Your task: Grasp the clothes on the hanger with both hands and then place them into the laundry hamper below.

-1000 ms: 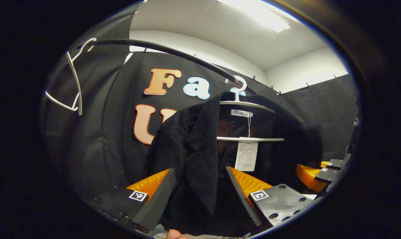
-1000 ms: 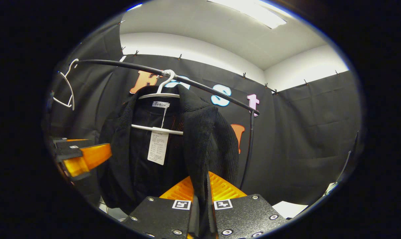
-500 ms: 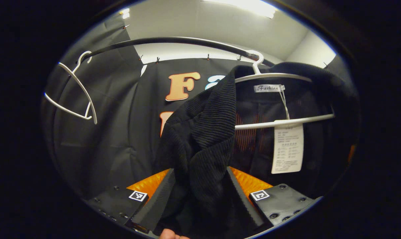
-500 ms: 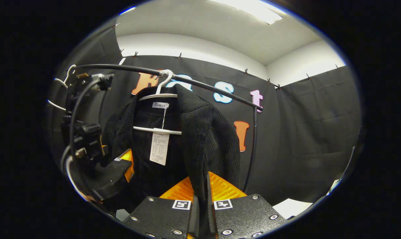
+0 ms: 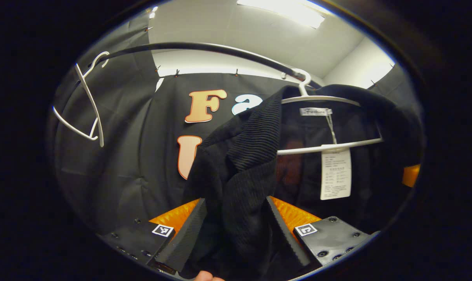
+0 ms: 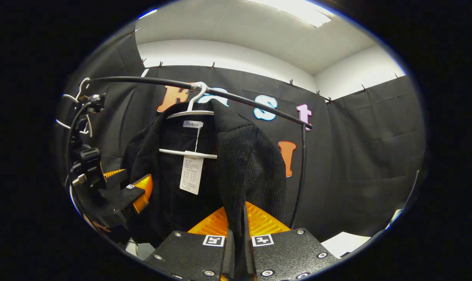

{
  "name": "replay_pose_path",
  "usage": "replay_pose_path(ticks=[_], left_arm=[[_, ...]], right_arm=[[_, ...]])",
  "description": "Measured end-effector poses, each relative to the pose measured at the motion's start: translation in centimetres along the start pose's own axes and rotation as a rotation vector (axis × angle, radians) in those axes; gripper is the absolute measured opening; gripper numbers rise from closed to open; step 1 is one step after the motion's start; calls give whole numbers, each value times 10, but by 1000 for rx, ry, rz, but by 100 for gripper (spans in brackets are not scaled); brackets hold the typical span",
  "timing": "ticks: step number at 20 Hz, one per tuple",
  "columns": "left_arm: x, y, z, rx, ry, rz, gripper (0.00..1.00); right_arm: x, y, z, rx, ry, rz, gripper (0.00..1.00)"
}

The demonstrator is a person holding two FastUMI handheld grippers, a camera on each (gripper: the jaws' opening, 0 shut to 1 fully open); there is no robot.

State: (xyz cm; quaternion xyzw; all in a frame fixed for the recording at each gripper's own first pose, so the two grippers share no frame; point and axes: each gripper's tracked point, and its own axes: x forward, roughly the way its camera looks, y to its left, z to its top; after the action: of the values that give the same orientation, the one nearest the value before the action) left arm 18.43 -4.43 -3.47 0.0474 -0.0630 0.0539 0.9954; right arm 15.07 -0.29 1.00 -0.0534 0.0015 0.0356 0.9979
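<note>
A black corduroy jacket (image 5: pixel 243 164) hangs on a white hanger (image 5: pixel 317 98) from a black rail (image 5: pixel 189 47), a paper tag (image 5: pixel 335 173) dangling inside it. My left gripper (image 5: pixel 236 222) is open, its fingers standing wide on either side of the jacket's front edge. In the right gripper view the same jacket (image 6: pixel 255 164) hangs from the hanger (image 6: pixel 189 114), and my right gripper (image 6: pixel 237 220) is shut on its other front edge. The left gripper (image 6: pixel 136 191) sits low at the jacket's far side there. A bit of the right gripper (image 5: pixel 411 175) peeks past the jacket's far edge.
An empty white hanger (image 5: pixel 87 105) hangs at the rail's far end, also seen as the empty hanger (image 6: pixel 73 105). The rail's upright post (image 6: pixel 300 171) stands just right of the jacket. Black cloth walls close in behind. A pale floor patch (image 6: pixel 343 244) lies low right.
My left gripper moved in from below until the jacket's front edge hung between its open fingers, then held there. My right gripper stayed shut on the other edge.
</note>
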Motion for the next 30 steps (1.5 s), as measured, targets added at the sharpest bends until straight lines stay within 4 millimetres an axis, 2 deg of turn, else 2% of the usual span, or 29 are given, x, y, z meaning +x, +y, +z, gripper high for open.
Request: replay_pose_path(ticks=[1, 3, 5, 6, 7, 8, 9, 12, 14, 16, 17, 19, 22, 23, 25, 26, 27, 28, 29, 30], left_arm=[[-6, -10, 1, 12, -13, 0, 94], [-7, -24, -3, 53, -14, 11, 97], [3, -29, -11, 99, 6, 40, 94], [10, -28, -17, 115, 16, 61, 96], [19, -24, -25, 122, 38, 84, 98], [23, -16, -34, 121, 68, 109, 99], [23, -3, -46, 118, 99, 142, 99], [19, 39, -65, 80, 149, 217, 96], [16, 61, -66, 61, 153, 220, 98], [16, 62, -56, 33, 141, 149, 96], [16, 62, -50, 17, 138, 100, 98], [13, 54, -37, -25, 127, -10, 70], [1, 68, -15, -60, 105, -30, 28], [-3, 64, -11, -82, 117, -69, 14], [-11, 61, -2, -100, 134, -100, 14], [-15, 69, 3, -90, 135, -81, 11], [-17, 72, 9, -71, 128, -78, 11], [-20, 74, 16, -44, 114, -79, 11], [-21, 76, 24, -20, 100, -76, 11], [-20, 78, 33, -11, 82, -81, 14]], right_arm=[[1, 1, 1, -1, -3, -1, 11], [-1, 2, 2, 6, -5, -1, 11], [-3, 0, 3, 6, -9, -9, 11], [-4, -3, 4, 6, -11, -16, 11], [-5, -4, 4, 7, -13, -20, 11], [-6, -6, 5, 8, -16, -25, 15], [-6, -8, 6, 5, -19, -31, 11], [-10, -16, 7, -6, -27, -47, 11], [-9, -16, 6, -8, -21, -46, 11], [-8, -12, 2, -6, -13, -34, 11], [-8, -10, -1, -6, -7, -27, 11], [-7, -3, -4, -5, 2, -18, 11], [-11, 6, -4, 5, -1, 4, 11], [-12, 9, -5, 7, 6, 12, 11], [-16, 14, -15, 19, 39, 18, 11], [-20, 11, -17, 18, 44, 3, 8], [-22, 5, -13, 16, 34, -11, 1], [-26, 0, -7, 14, 23, -20, 0], [-27, -4, 0, 8, 9, -29, 5], [-28, -11, 8, 0, -6, -40, 0]])
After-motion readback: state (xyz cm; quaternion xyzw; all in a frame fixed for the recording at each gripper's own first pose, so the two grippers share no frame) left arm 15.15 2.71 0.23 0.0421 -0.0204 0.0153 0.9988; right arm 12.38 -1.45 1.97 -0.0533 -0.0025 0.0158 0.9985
